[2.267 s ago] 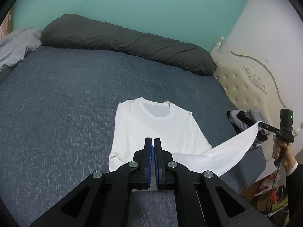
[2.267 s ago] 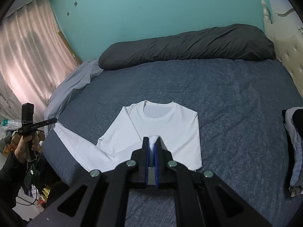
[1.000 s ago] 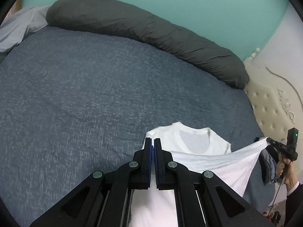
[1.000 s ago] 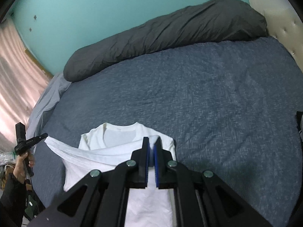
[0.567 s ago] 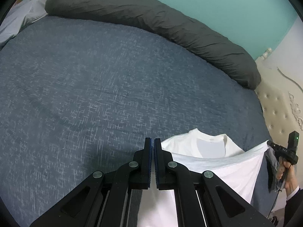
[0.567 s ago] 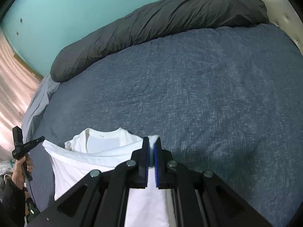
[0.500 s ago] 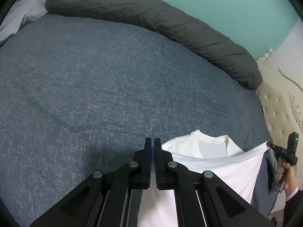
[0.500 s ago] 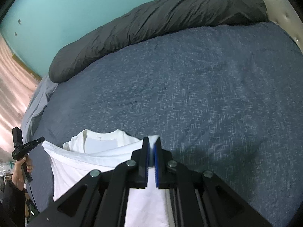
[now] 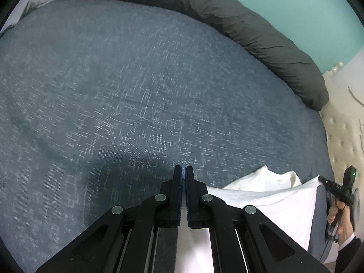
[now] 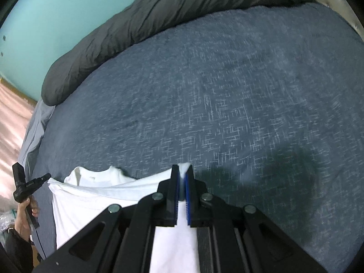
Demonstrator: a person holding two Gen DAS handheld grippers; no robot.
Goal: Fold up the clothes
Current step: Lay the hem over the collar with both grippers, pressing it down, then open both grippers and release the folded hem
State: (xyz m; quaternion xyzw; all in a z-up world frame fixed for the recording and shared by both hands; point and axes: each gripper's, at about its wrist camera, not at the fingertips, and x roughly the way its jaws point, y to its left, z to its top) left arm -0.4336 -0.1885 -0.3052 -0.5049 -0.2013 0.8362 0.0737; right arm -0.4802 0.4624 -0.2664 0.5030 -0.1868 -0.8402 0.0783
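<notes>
Blue bedspread (image 10: 227,91) everywhere; only right claw (image 10: 182,173) visibly pinches white shirt (image 10: 91,204).

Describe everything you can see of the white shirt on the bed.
The shirt is plain white, soft knit by its look, with a round ribbed collar. Its lower part is lifted and folded up over the body toward the collar. Each tongs clamps one corner of the raised edge: the right tongs and the left tongs. The rest lies on the blue bed.
</notes>
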